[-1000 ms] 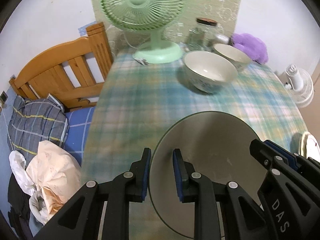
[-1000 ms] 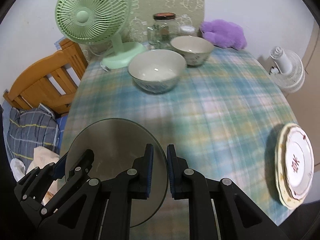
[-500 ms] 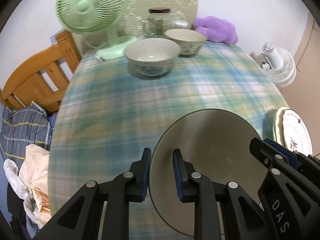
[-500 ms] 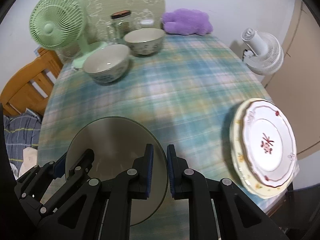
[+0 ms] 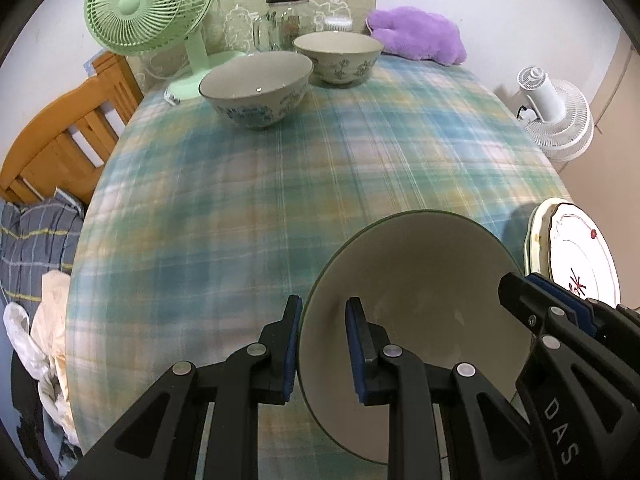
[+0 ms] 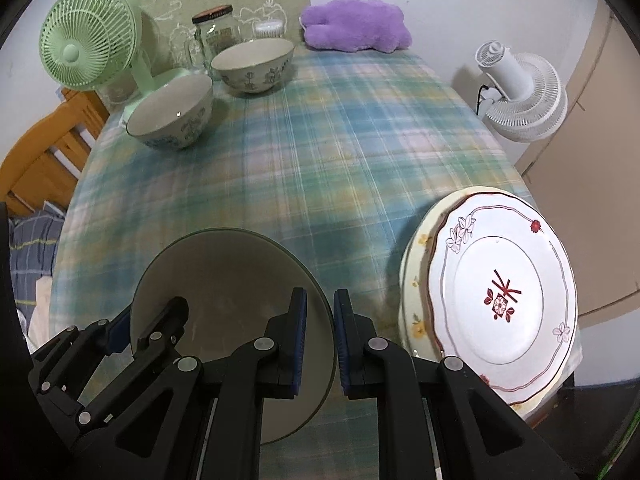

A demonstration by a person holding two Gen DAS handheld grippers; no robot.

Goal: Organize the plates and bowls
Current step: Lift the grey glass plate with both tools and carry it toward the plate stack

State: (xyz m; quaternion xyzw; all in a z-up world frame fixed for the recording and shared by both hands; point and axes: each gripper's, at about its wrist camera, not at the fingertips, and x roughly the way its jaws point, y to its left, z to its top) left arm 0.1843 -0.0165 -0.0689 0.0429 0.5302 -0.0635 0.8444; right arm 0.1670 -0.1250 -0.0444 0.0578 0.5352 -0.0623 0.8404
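Observation:
Both grippers hold one cream plate with a dark green rim, also in the right wrist view. My left gripper is shut on its left rim. My right gripper is shut on its right rim, and shows at the right of the left wrist view. The plate hangs above the near part of the plaid table. A stack of two plates, a white floral one on top, lies at the table's right front edge. Two patterned bowls stand at the far left.
A green desk fan, a glass jar and a purple plush stand along the table's far edge. A wooden chair is at the left. A white floor fan stands beyond the right edge.
Both grippers have carried the green-rimmed plate to the right across the table. The stack of plates has come nearer at the right. Both grips are unchanged.

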